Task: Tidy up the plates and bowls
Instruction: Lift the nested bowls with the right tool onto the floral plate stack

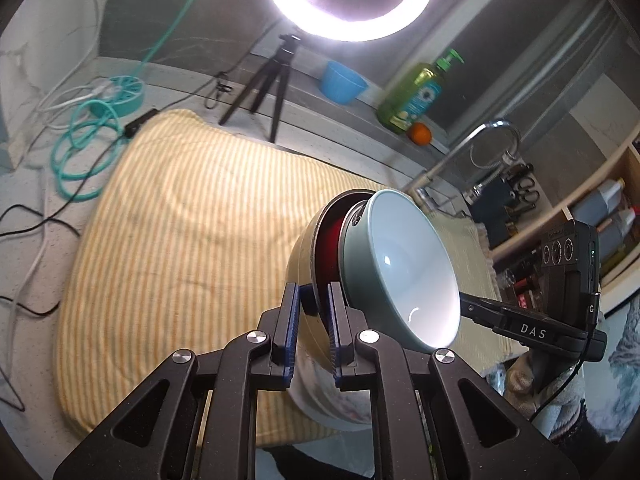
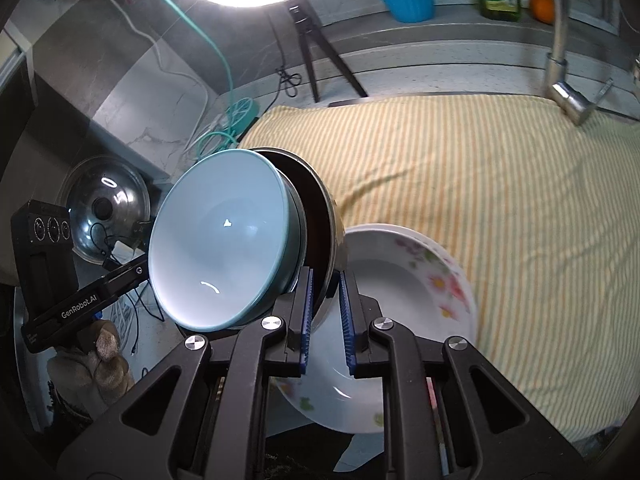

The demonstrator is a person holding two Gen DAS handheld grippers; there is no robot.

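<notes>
A light blue bowl (image 1: 404,264) sits nested in a metal bowl (image 1: 298,264) with a dark red inside. The stack is tilted above the yellow striped towel (image 1: 180,220). My left gripper (image 1: 313,292) is shut on the metal bowl's rim. The right gripper's black housing (image 1: 560,264) shows beyond the blue bowl. In the right wrist view my right gripper (image 2: 326,276) is shut on the opposite rim of the metal bowl (image 2: 320,208), with the blue bowl (image 2: 220,240) to its left. A white floral plate (image 2: 424,280) lies just under the stack; whether it is carried I cannot tell.
A ring light (image 1: 348,0) on a black tripod (image 1: 268,88) stands at the back. A blue tub (image 1: 342,82), a green soap bottle (image 1: 416,96) and an orange (image 1: 419,134) line the ledge. A faucet (image 1: 460,152) rises at the right, teal cable (image 1: 84,148) lies left, and a steel pot lid (image 2: 106,208) sits low left.
</notes>
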